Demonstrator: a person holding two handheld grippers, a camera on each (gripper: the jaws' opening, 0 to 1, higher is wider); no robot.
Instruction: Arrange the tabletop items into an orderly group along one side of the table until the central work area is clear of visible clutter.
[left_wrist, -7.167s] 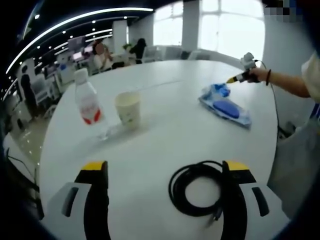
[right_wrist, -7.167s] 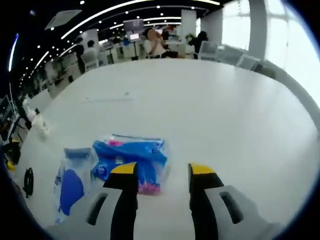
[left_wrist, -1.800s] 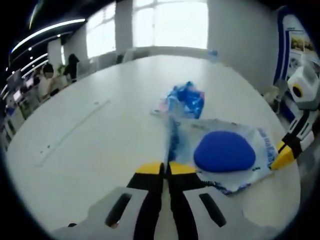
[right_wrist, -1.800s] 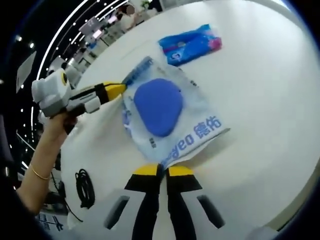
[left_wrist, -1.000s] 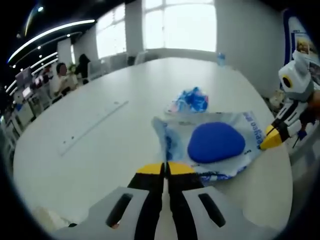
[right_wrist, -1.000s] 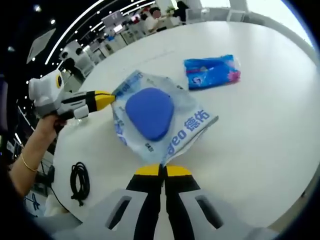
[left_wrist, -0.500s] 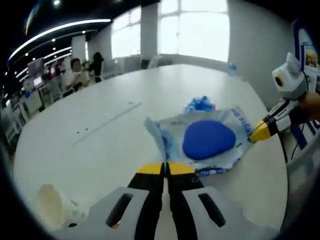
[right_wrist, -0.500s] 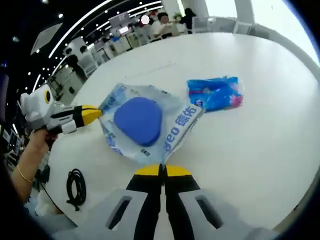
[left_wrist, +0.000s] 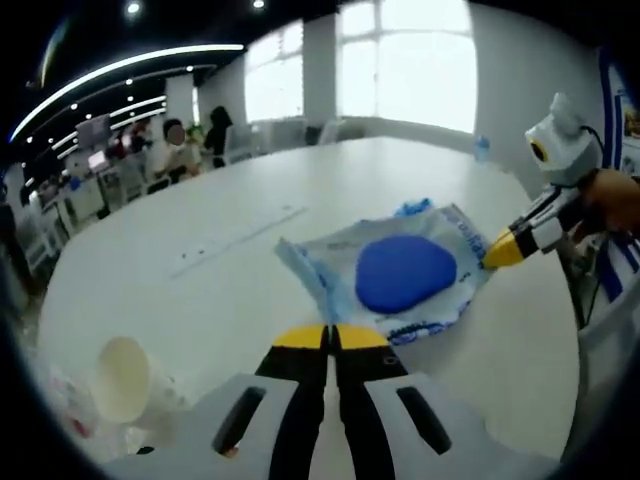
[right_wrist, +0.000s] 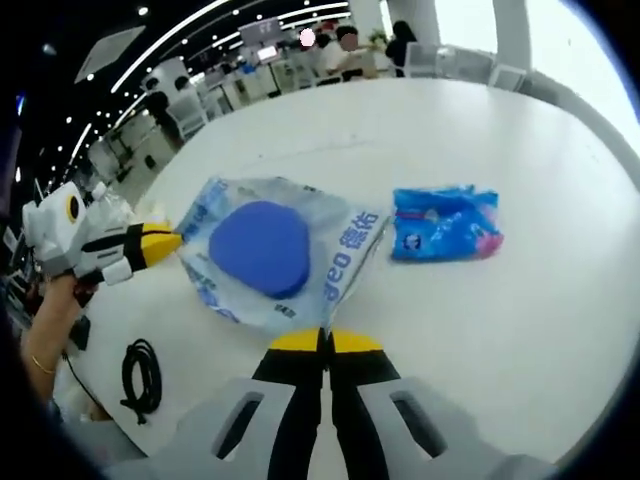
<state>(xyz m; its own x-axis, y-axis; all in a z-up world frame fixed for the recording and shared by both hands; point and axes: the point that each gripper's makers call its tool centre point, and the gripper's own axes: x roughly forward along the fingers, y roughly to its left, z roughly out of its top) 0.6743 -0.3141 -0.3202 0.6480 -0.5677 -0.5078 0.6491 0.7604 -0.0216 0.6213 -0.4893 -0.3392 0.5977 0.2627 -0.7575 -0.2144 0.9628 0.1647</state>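
— Left claw (left_wrist: 331, 338)? Position, state?
— Bottom centre of the left gripper view, yellow-tipped jaws pressed together on the near edge of the clear plastic pouch with blue print and a dark blue rounded pad inside (left_wrist: 400, 272). Seen again at the left of the right gripper view (right_wrist: 160, 243), pinching the pouch's left corner, held by a hand (right_wrist: 55, 290) at the left edge.
— Right claw?
— Bottom centre of the right gripper view (right_wrist: 322, 344), likewise clamped shut on the pouch (right_wrist: 268, 252), at its lower edge. Also visible at the right of the left gripper view (left_wrist: 503, 249), gripping the pouch's far right corner.
— Pouch flat on the round white desk (right_wrist: 560, 300)?
— Hard to say; stretched between the two claws, middle of both views, slightly crumpled at the edges.
— Anything else on the desk?
— Small blue crinkled packet with pink at one end (right_wrist: 445, 223), right of centre in the right gripper view, just beside the pouch, not clearly touching. Peeks out behind the pouch in the left gripper view (left_wrist: 411, 208).
— Further items?
— Coiled black cable (right_wrist: 141, 378) at lower left of the right gripper view, well apart from the pouch. Cream paper cup (left_wrist: 124, 378) at lower left of the left gripper view, tilted toward the camera, mouth showing.
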